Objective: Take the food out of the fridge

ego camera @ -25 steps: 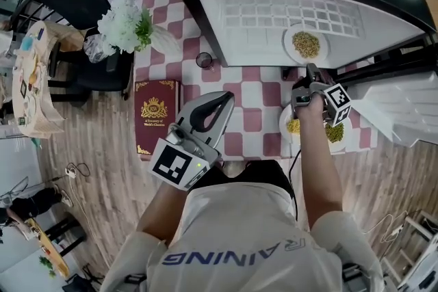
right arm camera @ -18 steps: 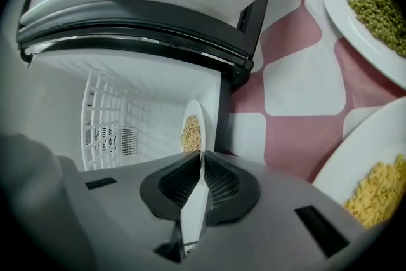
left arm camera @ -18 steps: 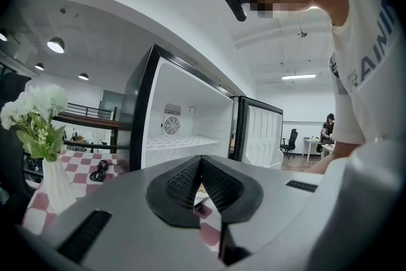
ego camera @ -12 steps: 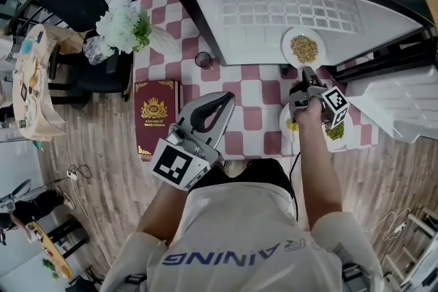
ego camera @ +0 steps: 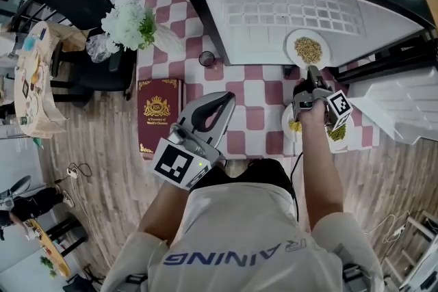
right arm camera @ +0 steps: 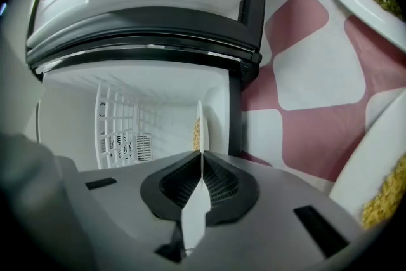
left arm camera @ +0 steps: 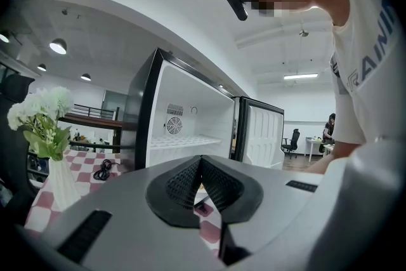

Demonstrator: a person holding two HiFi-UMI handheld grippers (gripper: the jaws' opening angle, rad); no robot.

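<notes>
Right gripper (ego camera: 312, 73) is clamped on the rim of a plate of grain (ego camera: 291, 51), which rests on the fridge shelf (ego camera: 274, 17). Left gripper (ego camera: 224, 100) is held closed and empty. Another plate (right arm camera: 374, 149) is noted on the table (ego camera: 256, 89) beneath, and a glass (ego camera: 206, 59) beside the fridge.

head: overhead, steeply down | gripper views: along jaws, close | shared: fridge (ego camera: 253, 31)

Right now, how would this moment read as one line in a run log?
right gripper: fingers shut on rim of grain plate | plate: inside fridge | left gripper: shut, empty
</notes>
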